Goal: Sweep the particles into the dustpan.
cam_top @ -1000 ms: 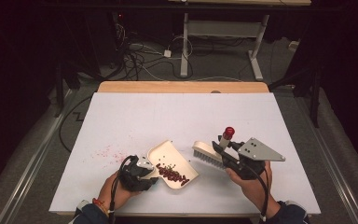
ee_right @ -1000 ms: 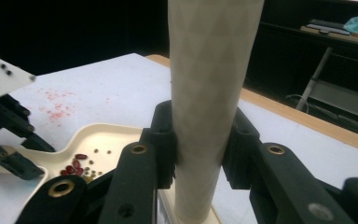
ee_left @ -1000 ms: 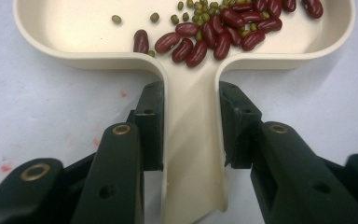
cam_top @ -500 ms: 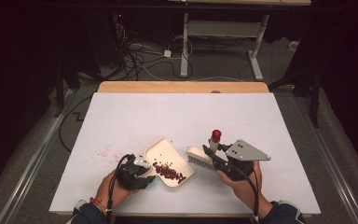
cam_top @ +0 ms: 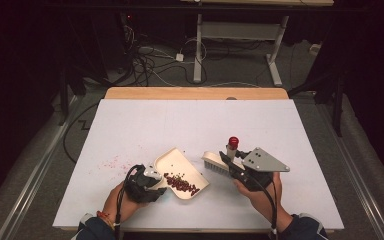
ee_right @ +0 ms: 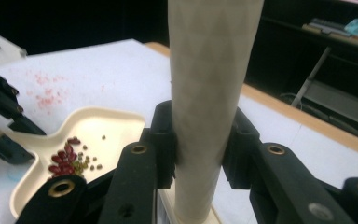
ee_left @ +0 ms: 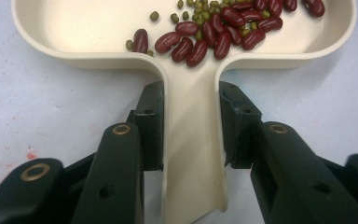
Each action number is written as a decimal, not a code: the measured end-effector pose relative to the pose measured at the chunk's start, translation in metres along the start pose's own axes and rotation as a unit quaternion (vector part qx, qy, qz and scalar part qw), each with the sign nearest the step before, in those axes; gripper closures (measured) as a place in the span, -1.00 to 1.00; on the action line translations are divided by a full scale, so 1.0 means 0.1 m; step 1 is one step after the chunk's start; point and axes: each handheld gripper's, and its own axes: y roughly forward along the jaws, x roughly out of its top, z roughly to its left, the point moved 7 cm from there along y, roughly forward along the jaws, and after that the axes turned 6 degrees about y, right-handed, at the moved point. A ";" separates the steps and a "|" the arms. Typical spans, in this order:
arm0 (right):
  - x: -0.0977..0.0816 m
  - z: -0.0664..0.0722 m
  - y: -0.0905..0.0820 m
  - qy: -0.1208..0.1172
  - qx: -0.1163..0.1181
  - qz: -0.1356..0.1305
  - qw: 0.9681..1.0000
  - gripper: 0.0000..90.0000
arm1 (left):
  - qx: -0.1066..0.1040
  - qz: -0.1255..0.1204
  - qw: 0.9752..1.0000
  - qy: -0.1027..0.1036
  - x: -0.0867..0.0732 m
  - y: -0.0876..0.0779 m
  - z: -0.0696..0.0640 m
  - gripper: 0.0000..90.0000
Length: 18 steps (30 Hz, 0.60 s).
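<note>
A: Pan (cam_top: pixel 180 165) near table (cam_top: pixel 130 120) front, handle clamped by left gripper (ee_left: pixel 191 126). Stiff, light plastic, judged. Loose beans (ee_left: pixel 214 32) roll; level carrying advised.

B: Brush (cam_top: pixel 215 162) beside pan; handle (ee_right: pixel 209 93) clamped by right gripper (ee_right: pixel 198 140). Rigid; low hold suits.

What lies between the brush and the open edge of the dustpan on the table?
Nothing visible does. In the high view, the brush, held by the right tool, stands just right of the dustpan, which the left tool holds by its handle. A strip of bare white table separates them. The beans lie inside the pan.
</note>
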 end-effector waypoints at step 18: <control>0.04 0.37 -0.04 0.010 0.070 0.004 0.997 0.56 | 0.011 0.010 1.000 0.001 -0.06 -0.05 0.03 0.41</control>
